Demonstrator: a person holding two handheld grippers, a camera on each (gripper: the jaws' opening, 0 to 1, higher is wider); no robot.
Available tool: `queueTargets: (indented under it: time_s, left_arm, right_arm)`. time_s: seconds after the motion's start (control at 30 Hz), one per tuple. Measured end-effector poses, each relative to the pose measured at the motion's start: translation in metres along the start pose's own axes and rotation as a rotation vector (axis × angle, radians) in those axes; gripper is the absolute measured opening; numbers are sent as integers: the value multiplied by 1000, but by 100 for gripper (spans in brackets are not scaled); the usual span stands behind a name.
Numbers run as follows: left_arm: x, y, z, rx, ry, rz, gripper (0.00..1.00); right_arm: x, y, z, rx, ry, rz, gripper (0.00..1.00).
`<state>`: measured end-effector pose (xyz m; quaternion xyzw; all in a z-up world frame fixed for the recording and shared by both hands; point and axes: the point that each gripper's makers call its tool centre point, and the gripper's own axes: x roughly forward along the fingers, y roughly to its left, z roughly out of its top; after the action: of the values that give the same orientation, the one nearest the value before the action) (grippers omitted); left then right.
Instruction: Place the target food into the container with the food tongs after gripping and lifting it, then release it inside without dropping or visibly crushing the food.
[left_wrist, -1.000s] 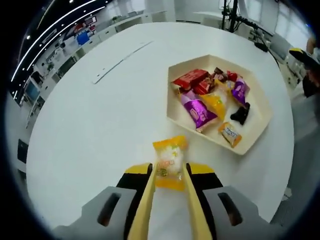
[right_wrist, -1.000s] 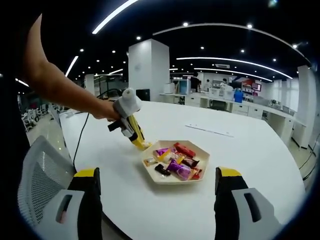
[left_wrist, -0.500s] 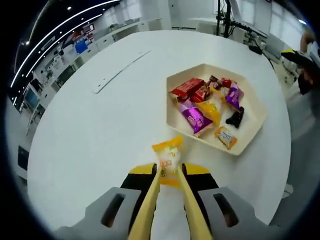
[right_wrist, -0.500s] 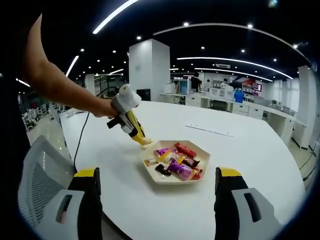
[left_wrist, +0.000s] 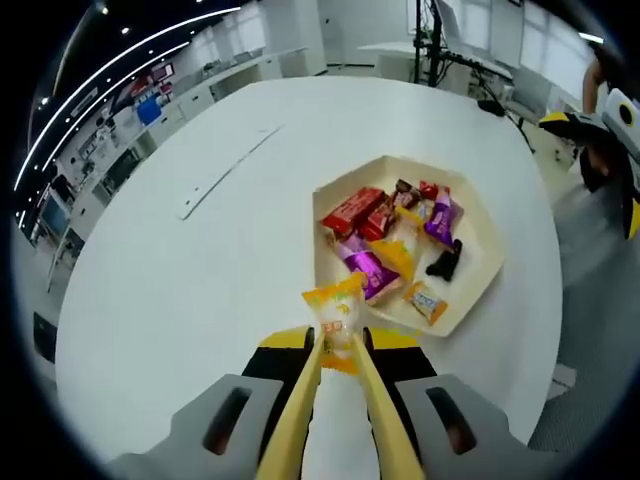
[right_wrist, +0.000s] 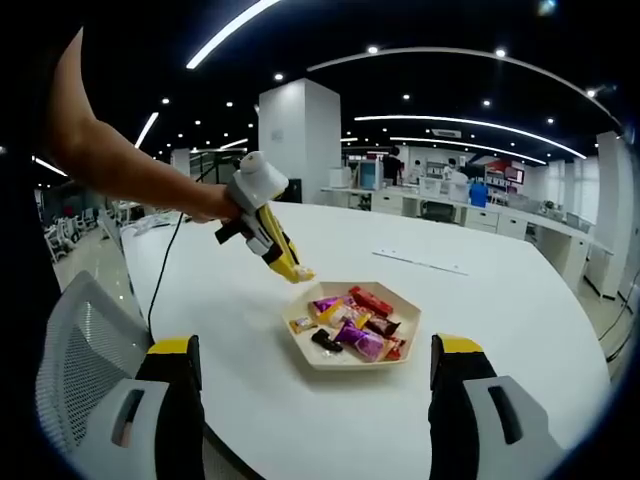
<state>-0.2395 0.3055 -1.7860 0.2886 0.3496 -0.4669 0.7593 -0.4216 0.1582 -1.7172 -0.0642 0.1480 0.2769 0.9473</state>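
Note:
An orange-yellow snack packet (left_wrist: 336, 312) is pinched between the yellow tongs (left_wrist: 300, 400) that my left gripper (left_wrist: 337, 345) holds shut; it hangs above the white table (left_wrist: 200, 250), just short of the near-left rim of the tray. The cream hexagonal tray (left_wrist: 480, 285) holds several wrapped sweets. In the right gripper view the left gripper (right_wrist: 297, 270) with the packet (right_wrist: 299, 272) hovers over the table, up-left of the tray (right_wrist: 352, 355), held by a person's arm (right_wrist: 120, 170). My right gripper (right_wrist: 312, 385) stands open, wide apart, well back from the tray.
A long flat strip (left_wrist: 225, 170) lies on the table left of the tray. A grey mesh chair (right_wrist: 75, 350) stands at the table's near left edge. A cable (right_wrist: 165, 270) trails from the left gripper. Desks and a pillar (right_wrist: 295, 140) fill the background.
The left gripper has lifted the packet off the table and carried it toward the tray. The right gripper has stayed still.

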Motion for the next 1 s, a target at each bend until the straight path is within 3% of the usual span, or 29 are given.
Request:
queueTargets:
  time_s: [0.3, 0.6, 0.77, 1.0]
  left_arm:
    - [6, -16, 31, 52, -20, -44, 15]
    - [15, -64, 59, 152, -51, -123, 16]
    - [22, -91, 51, 225, -33, -182, 16]
    - [27, -99, 41, 263, -34, -214, 20]
  right_arm:
    - [-1, -1, 1, 2, -6, -5, 93]
    - [-1, -2, 2, 3, -9, -12, 93]
    - [-1, -2, 3, 4, -12, -14, 93]
    - [-1, -3, 2, 2, -10, -15, 94]
